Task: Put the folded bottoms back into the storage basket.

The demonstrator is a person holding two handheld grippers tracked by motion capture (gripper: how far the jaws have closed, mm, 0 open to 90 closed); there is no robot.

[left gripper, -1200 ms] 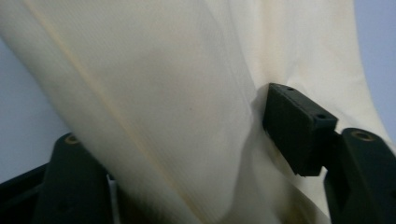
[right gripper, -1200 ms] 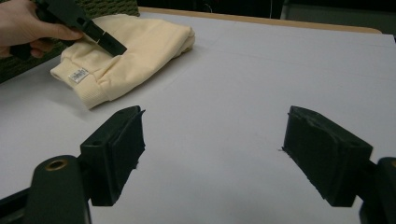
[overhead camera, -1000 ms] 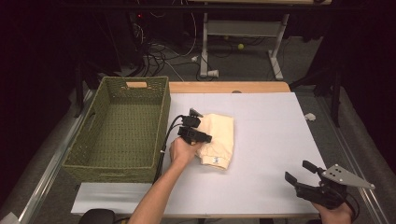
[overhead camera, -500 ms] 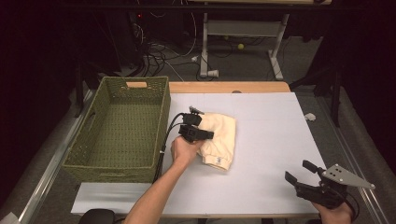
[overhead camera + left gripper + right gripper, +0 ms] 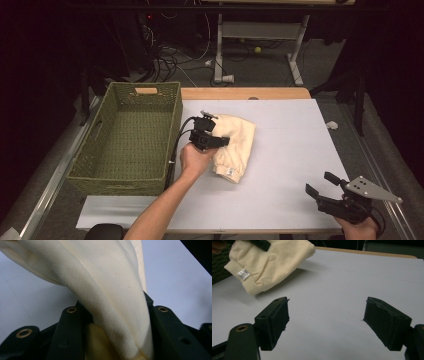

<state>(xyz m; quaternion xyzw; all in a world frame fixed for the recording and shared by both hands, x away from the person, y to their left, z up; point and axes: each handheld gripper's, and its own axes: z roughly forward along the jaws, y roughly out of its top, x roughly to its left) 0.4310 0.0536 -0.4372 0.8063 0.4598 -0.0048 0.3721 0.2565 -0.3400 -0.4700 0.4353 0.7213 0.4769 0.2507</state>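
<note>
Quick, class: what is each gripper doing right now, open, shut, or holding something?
Left gripper: shut on the cream garment, lifting it off the table.
Right gripper: open, holding nothing, above the white table.

Left forearm (image 5: pixel 160 210) comes in from bottom edge, angled up toward table middle, bare arm, left hand (image 5: pixel 196 160) wrapped round the left gripper (image 5: pixel 222 141). Jaws pinched tight on the cloth (image 5: pixel 235 145), fabric bunched between both pads in left gripper view. Right hand (image 5: pixel 357 227) low at bottom right corner, holding right gripper (image 5: pixel 320 184), pointed left, jaws wide apart, nothing between them, hovering just above tabletop.
</note>
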